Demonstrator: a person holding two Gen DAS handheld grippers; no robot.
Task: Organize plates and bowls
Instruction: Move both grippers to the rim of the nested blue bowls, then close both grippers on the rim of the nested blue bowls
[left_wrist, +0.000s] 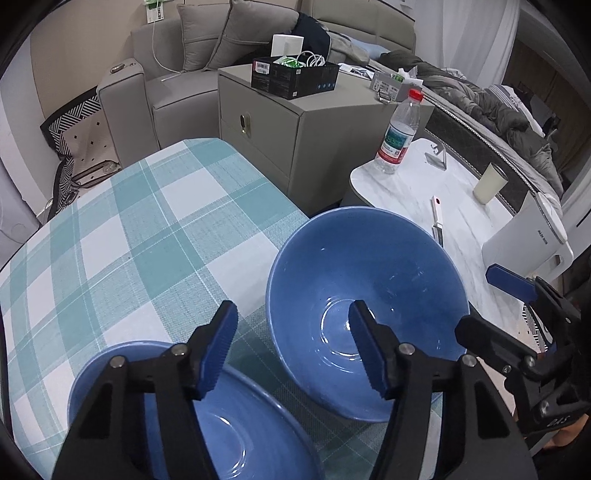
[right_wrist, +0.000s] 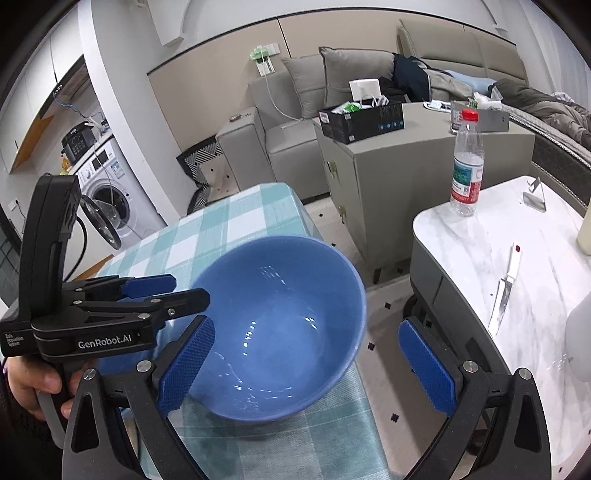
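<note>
bowl (left_wrist: 365, 310) blue, on checked tablecloth (left_wrist: 147, 229) beside plate (left_wrist: 221, 424) | glazed, rigid, slick, breakable; pinch the rim wall | left gripper (left_wrist: 291, 350) straddles near rim, pads not pressing | right gripper (right_wrist: 306, 365) spread wide, empty

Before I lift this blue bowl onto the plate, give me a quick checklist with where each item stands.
1. Left gripper straddles the bowl rim, one pad inside and one outside: ok.
2. Pads pressing the rim: not ok, cloth shows between the outer pad and the bowl.
3. Right gripper open and empty: ok.
4. Bowl empty: ok.
5. Plate empty, beside the bowl: ok.
6. Bowl fully supported near the table edge: cannot tell.
</note>
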